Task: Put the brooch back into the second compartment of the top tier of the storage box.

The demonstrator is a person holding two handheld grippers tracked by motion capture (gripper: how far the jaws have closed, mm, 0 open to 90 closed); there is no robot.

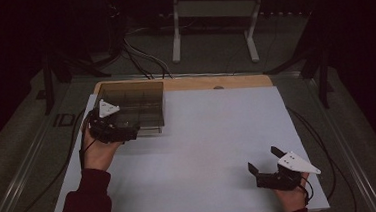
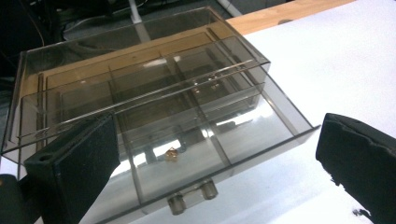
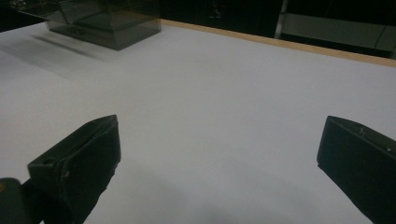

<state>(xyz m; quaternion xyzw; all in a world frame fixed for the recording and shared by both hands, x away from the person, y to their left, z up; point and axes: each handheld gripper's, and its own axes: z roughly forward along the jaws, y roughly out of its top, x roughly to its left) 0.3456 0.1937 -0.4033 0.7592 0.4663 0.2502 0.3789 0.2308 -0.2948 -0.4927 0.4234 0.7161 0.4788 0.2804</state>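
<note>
A smoky clear plastic organiser box (image 1: pixel 135 102) stands at the table's far left. In the left gripper view its drawer (image 2: pixel 252 126) is slid out toward me, split into compartments, with a small clear handle (image 2: pixel 192 197) on its front. One small golden object (image 2: pixel 171 154) lies in a middle compartment. My left gripper (image 1: pixel 126 133) is at the drawer's front, and its jaws (image 2: pixel 215 158) stand wide open with nothing between them. My right gripper (image 1: pixel 263 159) rests low over the table's near right, open and empty (image 3: pixel 217 154).
A white sheet (image 1: pixel 213 134) covers the wooden table (image 1: pixel 234 80). The box (image 3: pixel 105 21) lies far off at the upper left in the right gripper view. Cables (image 1: pixel 142 59) and a stand's white legs (image 1: pixel 176 36) are on the floor behind the table.
</note>
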